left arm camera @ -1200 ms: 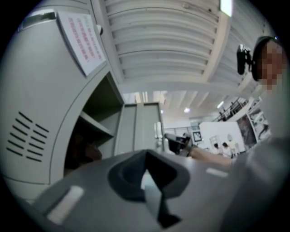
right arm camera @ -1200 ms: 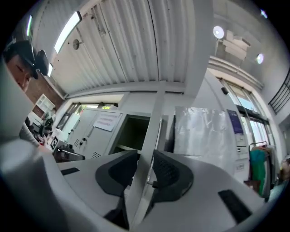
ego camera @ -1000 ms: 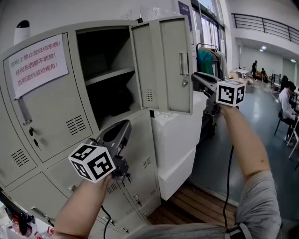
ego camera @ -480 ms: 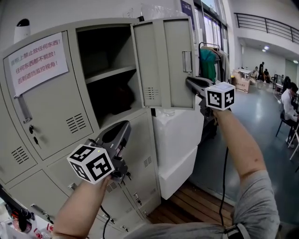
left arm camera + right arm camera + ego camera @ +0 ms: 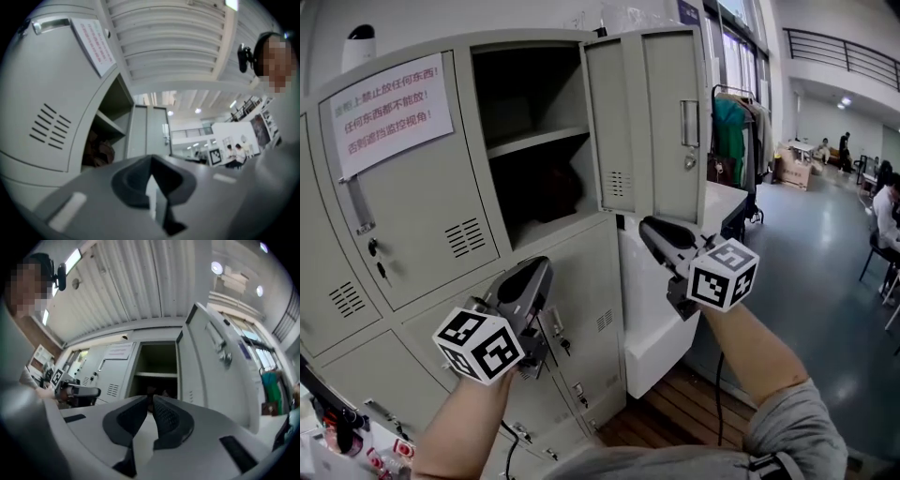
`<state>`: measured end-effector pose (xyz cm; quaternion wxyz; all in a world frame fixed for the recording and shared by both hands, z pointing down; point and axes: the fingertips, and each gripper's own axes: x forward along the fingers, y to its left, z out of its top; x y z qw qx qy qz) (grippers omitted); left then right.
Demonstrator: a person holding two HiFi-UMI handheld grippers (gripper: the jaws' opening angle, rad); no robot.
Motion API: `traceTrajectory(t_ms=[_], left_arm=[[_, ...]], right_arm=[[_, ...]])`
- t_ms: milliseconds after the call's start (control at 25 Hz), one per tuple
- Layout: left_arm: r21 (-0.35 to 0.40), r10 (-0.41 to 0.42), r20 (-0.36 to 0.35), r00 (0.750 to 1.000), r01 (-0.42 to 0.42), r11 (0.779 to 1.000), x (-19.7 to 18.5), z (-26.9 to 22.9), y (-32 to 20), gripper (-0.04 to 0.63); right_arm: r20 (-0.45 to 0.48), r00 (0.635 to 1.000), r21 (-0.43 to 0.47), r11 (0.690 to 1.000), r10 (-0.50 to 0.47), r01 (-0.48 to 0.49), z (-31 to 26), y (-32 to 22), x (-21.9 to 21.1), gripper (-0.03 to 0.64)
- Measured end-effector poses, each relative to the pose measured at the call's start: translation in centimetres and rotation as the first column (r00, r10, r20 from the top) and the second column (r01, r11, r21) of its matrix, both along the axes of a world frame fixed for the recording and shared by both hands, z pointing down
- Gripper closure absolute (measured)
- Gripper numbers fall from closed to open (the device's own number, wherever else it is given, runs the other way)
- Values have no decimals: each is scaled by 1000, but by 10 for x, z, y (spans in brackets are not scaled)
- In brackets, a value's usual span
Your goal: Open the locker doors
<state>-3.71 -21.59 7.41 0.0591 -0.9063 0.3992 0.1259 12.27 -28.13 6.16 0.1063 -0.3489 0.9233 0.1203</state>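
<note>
upper R door (image 5: 649,127) open, swung out | upper L door (image 5: 422,220) shut

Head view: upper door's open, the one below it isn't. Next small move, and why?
Probably open the left tool and ease it onto the handle of the closed lower door. The upper door already stands wide open, and the left tool, jaws together with nothing between them, hangs close by that handle.
</note>
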Motion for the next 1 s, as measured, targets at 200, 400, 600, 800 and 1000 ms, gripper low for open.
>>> traceTrajectory(t_ms=[200, 400, 600, 800, 1000], left_arm=[[9, -18, 28, 999, 18, 1000, -15, 34, 15, 594], [-19, -35, 15, 999, 36, 999, -27, 49, 22, 592], [-41, -119, 19, 993, 120, 992, -52, 70, 33, 591], [-110, -202, -10, 979, 200, 974, -92, 114, 39, 591], [-227, -280, -18, 960, 268, 936, -124, 181, 59, 591]], right_arm=[[44, 994, -104, 989, -100, 104, 61, 15, -54, 583], [32, 990, -133, 981, -139, 142, 77, 17, -75, 583], [-27, 978, -184, 963, -204, 196, 109, 19, -108, 583], [-119, 945, -275, 924, -306, 264, 173, 8, -171, 581], [-189, 930, -376, 898, -316, 228, 250, -10, -215, 523]])
